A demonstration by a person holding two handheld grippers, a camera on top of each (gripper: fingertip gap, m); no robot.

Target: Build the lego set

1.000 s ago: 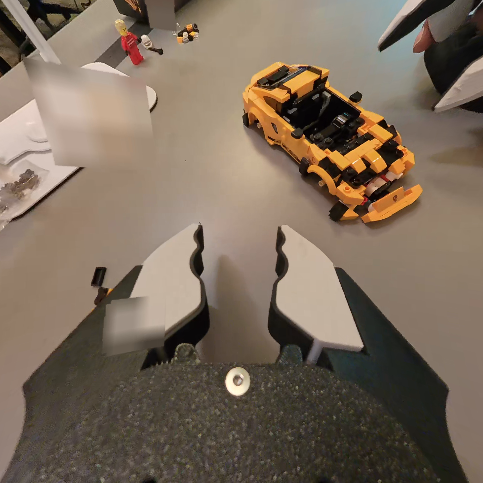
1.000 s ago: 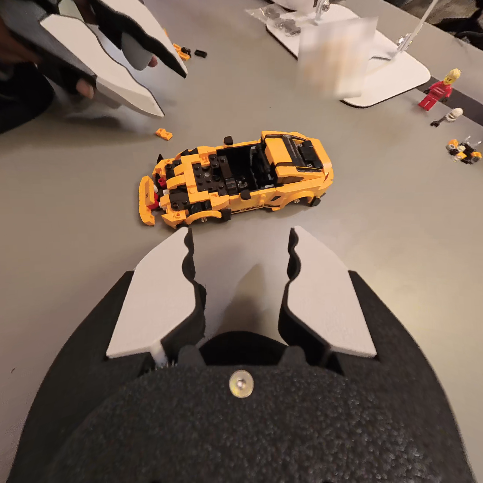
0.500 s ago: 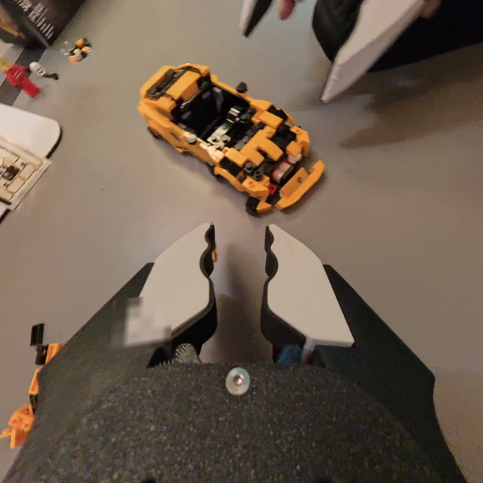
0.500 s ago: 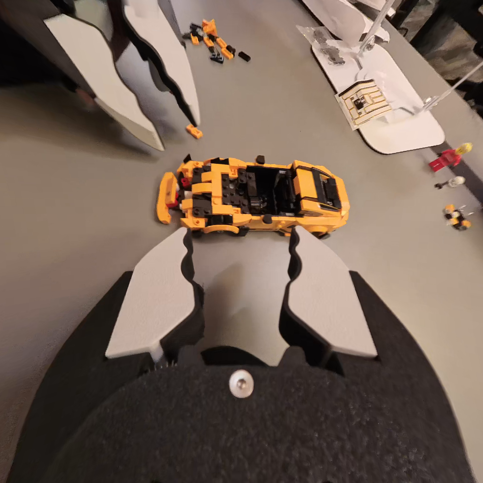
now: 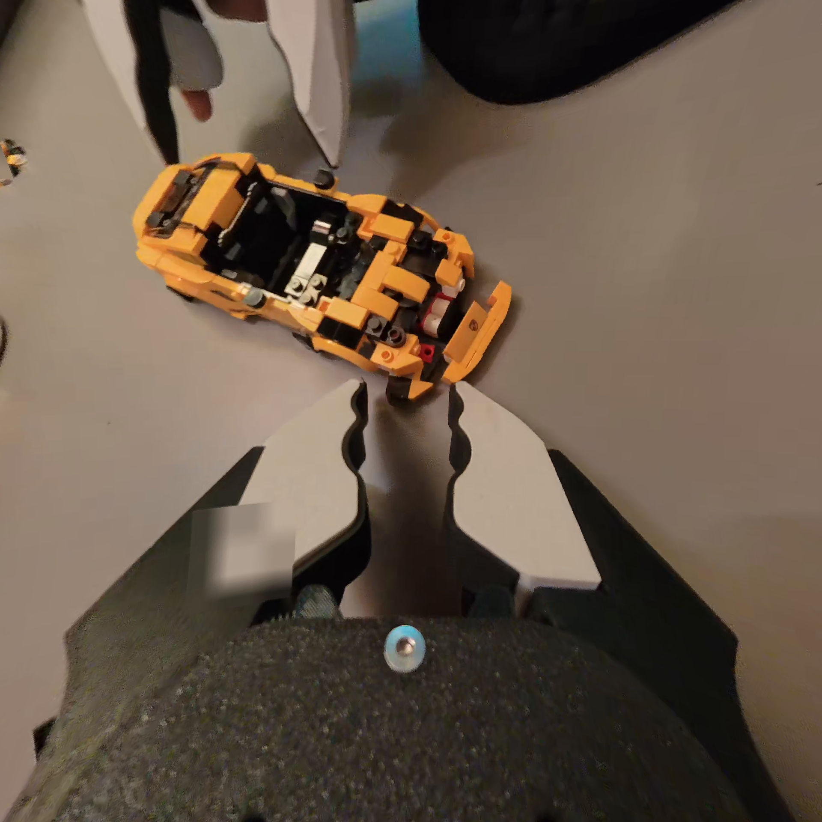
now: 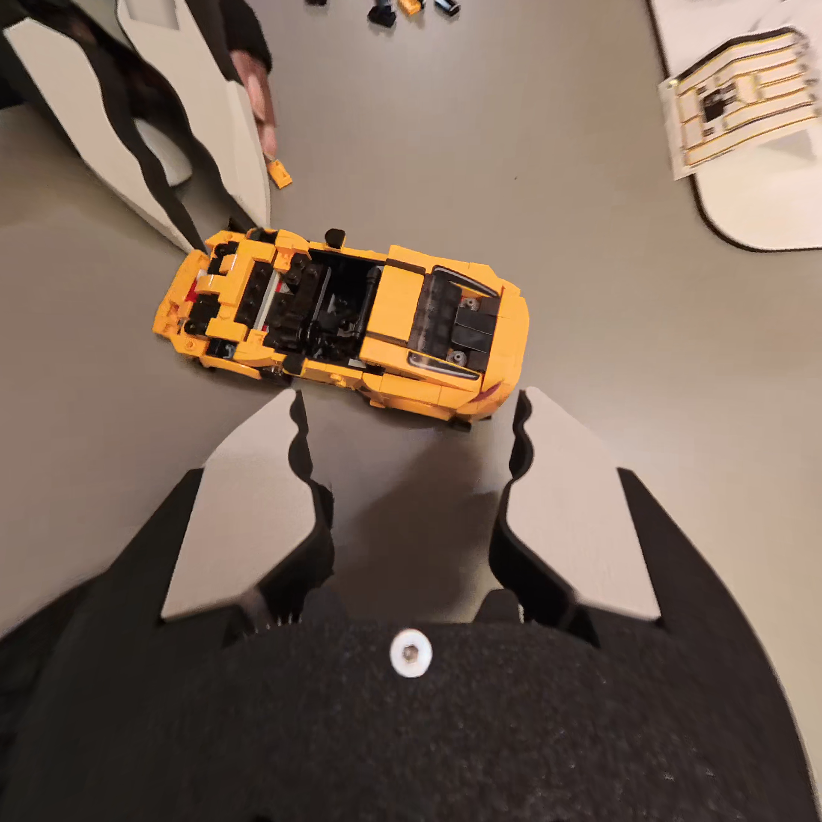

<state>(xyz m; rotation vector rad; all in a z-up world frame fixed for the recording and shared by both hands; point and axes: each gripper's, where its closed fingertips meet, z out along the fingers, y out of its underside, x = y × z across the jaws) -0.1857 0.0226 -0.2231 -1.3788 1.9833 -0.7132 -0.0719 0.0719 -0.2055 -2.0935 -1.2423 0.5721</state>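
My left gripper (image 5: 407, 387) and right gripper (image 6: 407, 393) hover released, angled down, flanking the yellow Lego car (image 6: 342, 324) mid-table (image 6: 578, 311), gripping nothing.

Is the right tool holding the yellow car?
No, the right tool is open and empty, beside the yellow car.

My left hand-held gripper (image 5: 407, 387) has a black, grainy body with a silver screw (image 5: 404, 654) set in a pale washer at its middle. Two flat pale grey fingers (image 5: 311, 480) sit on black backing, their inner edges cut in waves. My right hand-held gripper (image 6: 407, 396) is built the same: rough black body, a screw in a white washer (image 6: 410, 653), grey wavy-edged fingers (image 6: 574, 511). I wear dark sleeves (image 6: 242, 31).
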